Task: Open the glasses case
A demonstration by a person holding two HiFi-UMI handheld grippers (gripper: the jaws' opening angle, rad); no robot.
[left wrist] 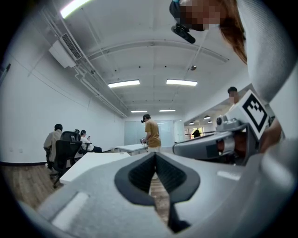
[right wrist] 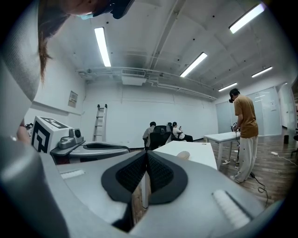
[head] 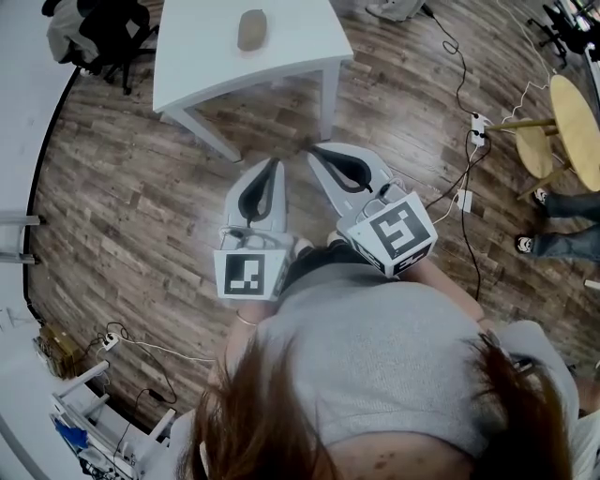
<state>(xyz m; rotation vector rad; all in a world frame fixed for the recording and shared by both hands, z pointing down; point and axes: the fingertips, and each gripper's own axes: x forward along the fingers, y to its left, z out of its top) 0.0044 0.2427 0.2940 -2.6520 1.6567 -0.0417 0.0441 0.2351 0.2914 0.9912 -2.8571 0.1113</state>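
- On the white desk (head: 216, 66), toward its far side: tan case (head: 251, 29), lying flat, alone, looking closed.
- Well short of the desk, over the wood floor (head: 122, 187): left gripper (head: 275, 161) and right gripper (head: 314, 150), side by side, tips leaning toward each other without touching.
- Left gripper: jaws together, dark pads meeting, nothing between.
- Right gripper: jaws likewise pressed together, empty; aimed toward the desk, with the case showing just right of its tips in the right gripper view.
- Well apart from either gripper: the case, untouched.
- Off to the right on the floor: cables, power strip (head: 479, 127), round wooden table (head: 577, 131).
- Farther back in the room: standing person in a tan shirt (right wrist: 244, 125), seated people (right wrist: 151, 130), ladder (right wrist: 100, 122) against the wall.
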